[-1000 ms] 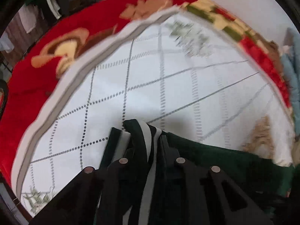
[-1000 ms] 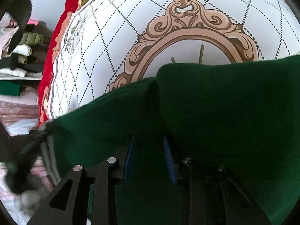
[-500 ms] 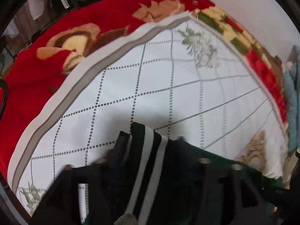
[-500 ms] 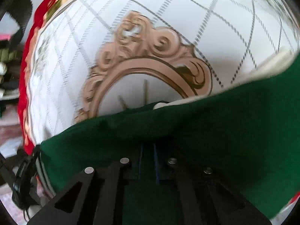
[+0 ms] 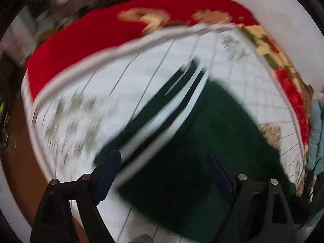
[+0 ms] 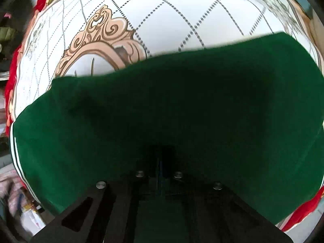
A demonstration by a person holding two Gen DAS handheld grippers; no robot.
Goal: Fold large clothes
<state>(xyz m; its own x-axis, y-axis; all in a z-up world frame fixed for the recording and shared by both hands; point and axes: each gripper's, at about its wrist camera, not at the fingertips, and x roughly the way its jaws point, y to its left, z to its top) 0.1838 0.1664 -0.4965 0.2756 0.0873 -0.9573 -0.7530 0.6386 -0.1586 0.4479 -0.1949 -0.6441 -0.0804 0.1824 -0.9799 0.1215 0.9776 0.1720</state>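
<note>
A dark green garment [image 5: 212, 137] with a black-and-white striped band [image 5: 162, 117] lies on the white quilted bed cover [image 5: 113, 93]. The left wrist view is motion-blurred. My left gripper [image 5: 164, 170] is open and empty just above the garment, its blue-padded fingers [image 5: 107, 170] spread wide. In the right wrist view the green garment [image 6: 162, 109] fills the lower frame. My right gripper [image 6: 160, 162] is shut on a fold of the garment, its tips buried in the cloth.
A red floral blanket [image 5: 97, 34] lies under the white cover and shows along its edges. A beige ornate frame print [image 6: 95, 46] marks the cover's middle. Light blue cloth [image 5: 316, 133] sits at the right. Clutter [image 6: 12, 182] lies beside the bed.
My left gripper has opened and let go of the striped band, which now lies on the cover. The left gripper pulled back fast. My right gripper still holds the green garment.
</note>
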